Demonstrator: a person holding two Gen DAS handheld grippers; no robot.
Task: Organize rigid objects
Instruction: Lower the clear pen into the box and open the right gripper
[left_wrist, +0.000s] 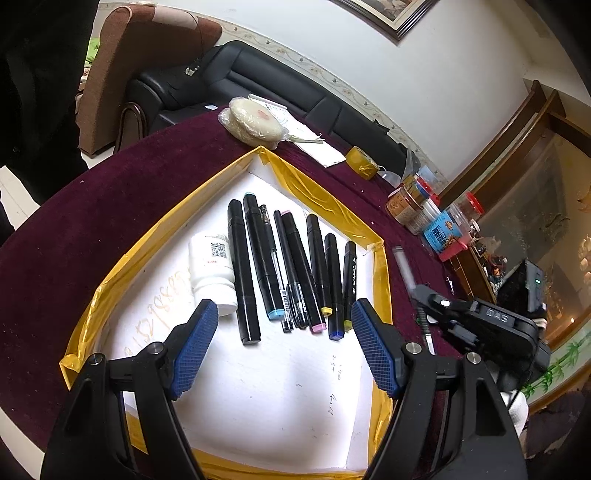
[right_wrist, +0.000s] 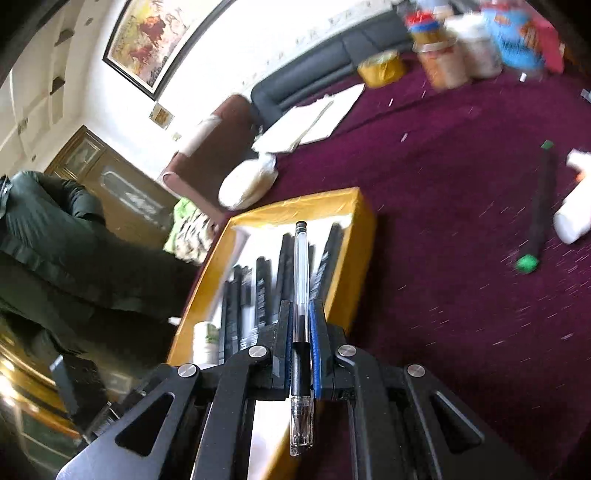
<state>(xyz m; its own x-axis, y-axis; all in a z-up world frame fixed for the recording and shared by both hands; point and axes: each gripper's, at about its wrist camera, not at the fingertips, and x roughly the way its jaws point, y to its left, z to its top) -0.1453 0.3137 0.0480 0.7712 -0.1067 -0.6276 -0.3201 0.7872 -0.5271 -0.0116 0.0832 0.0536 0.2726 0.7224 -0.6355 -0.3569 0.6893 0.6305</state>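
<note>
While the left gripper (left_wrist: 284, 343) hangs over the white tray (left_wrist: 258, 387), its blue-padded jaws stand wide apart with nothing between them. Tray rim wrapped in yellow tape (left_wrist: 325, 192); tray sits on a dark maroon tablecloth (left_wrist: 92, 221).

Inside the tray, a row of black markers (left_wrist: 242, 273) and pens lies side by side, roughly parallel, touching or nearly so. Cap colours visible at the near ends: light blue (left_wrist: 276, 314), pink (left_wrist: 318, 327), yellow (left_wrist: 326, 311), dark blue (left_wrist: 336, 335). A white bottle (left_wrist: 211, 269) with a QR label lies on its side just left of the row, touching the leftmost marker.

Right gripper (right_wrist: 300, 325) is clamped on a clear pen (right_wrist: 301, 288), jaws closed against its barrel. Pen runs lengthwise along the fingers, its tip reaching forward above the tray's right half in the right wrist view; whether it touches anything below cannot be told. In the left wrist view the right gripper's body (left_wrist: 480, 321) sits just outside the tray's right edge, the pen (left_wrist: 404, 266) blurred.

Out on the cloth, well apart from the tray: a black marker with green caps (right_wrist: 540, 206) and, just beside it, another white bottle (right_wrist: 576, 218), blurred. Farther back: a bagged pale disc (left_wrist: 253, 120), papers (left_wrist: 317, 144), a roll of yellow tape (left_wrist: 362, 162), a cluster of jars (left_wrist: 424, 206).
</note>
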